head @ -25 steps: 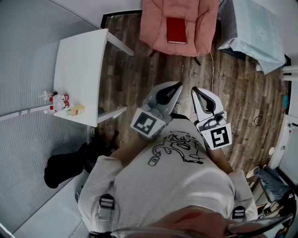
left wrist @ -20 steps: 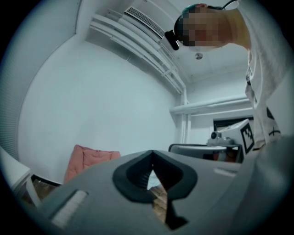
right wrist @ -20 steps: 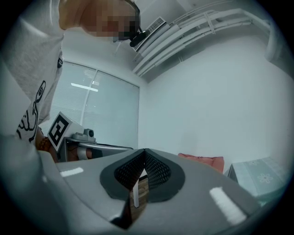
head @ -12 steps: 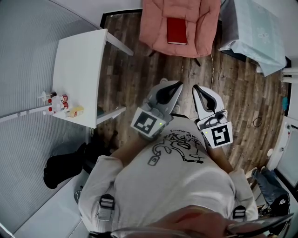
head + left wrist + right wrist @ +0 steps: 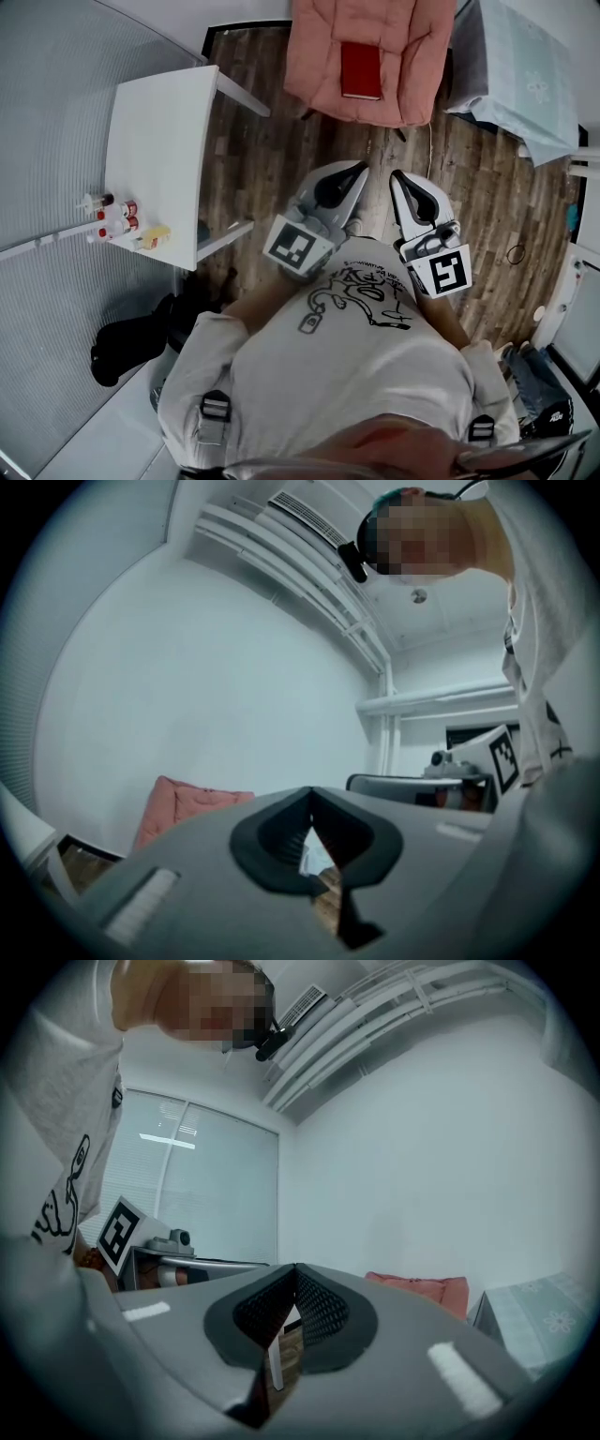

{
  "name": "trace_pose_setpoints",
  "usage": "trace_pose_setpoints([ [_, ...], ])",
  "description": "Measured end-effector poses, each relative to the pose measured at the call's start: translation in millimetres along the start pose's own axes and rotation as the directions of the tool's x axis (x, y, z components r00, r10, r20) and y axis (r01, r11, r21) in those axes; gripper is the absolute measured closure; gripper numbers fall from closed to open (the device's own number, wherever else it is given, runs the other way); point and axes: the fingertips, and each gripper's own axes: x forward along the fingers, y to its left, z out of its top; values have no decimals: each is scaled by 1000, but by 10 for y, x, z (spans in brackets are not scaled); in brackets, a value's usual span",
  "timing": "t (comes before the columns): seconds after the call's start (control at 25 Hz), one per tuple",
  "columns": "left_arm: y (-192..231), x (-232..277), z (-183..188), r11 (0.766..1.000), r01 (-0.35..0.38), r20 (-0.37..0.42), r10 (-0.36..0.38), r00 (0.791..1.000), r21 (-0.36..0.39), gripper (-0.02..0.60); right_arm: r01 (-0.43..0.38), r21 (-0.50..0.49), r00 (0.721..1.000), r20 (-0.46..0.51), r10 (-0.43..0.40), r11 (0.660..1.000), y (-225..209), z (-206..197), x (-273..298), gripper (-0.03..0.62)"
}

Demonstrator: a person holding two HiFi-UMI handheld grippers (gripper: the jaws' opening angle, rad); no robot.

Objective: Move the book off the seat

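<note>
Starting well left of the pink seat [image 5: 319,56], a white rectangular surface [image 5: 159,131] carries a small cluster of containers [image 5: 120,214] at its far-left edge. They are too small to identify or count surely. A black bag [image 5: 131,337] lies on the floor left of the seat and lower in the head view, partly tucked behind the person's shirt [image 5: 347,375]. That pale shirt hides both hands and the back ends of both grippers.

There are two grippers. The left gripper [image 5: 359,172] points toward the seat, well apart from it. Its grey jaws are closed together with nothing between the ribbed black pads.

One red book [image 5: 361,70] lies flat on the middle of the seat's quilted cushion. It is rectangular and touches neither gripper. The top edge of the head view cuts off the seat's back.

The right gripper [image 5: 395,178], just beside the left one, is likewise closed and empty, and also well short of the seat. Each gripper bears one marker cube.

Right of the seat, a pale blue cloth [image 5: 525,75] covers something that the frame edge cuts off. Dark wooden planks form the floor [image 5: 272,150].
</note>
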Motion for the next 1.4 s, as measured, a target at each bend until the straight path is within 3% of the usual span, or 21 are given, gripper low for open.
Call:
trace_pose_setpoints([
  [0.48, 917, 500, 142, 998, 42, -21, -43, 999, -54, 580, 0, -18, 999, -41, -1, 1000, -462, -15, 946, 589],
  [0.84, 1634, 665, 326, 997, 77, -30, -78, 996, -21, 578, 22, -24, 1000, -18, -22, 999, -616, 109, 1736, 589],
  [0.96, 1839, 726, 380, 995, 97, -32, -97, 995, -20, 545, 33, -25, 999, -20, -34, 999, -660, 118, 1964, 589],
  [1.4, 2361, 904, 417, 994, 100, -26, -101, 995, -35, 577, 54, -18, 998, -17, -55, 998, -858, 68, 2431, 588],
])
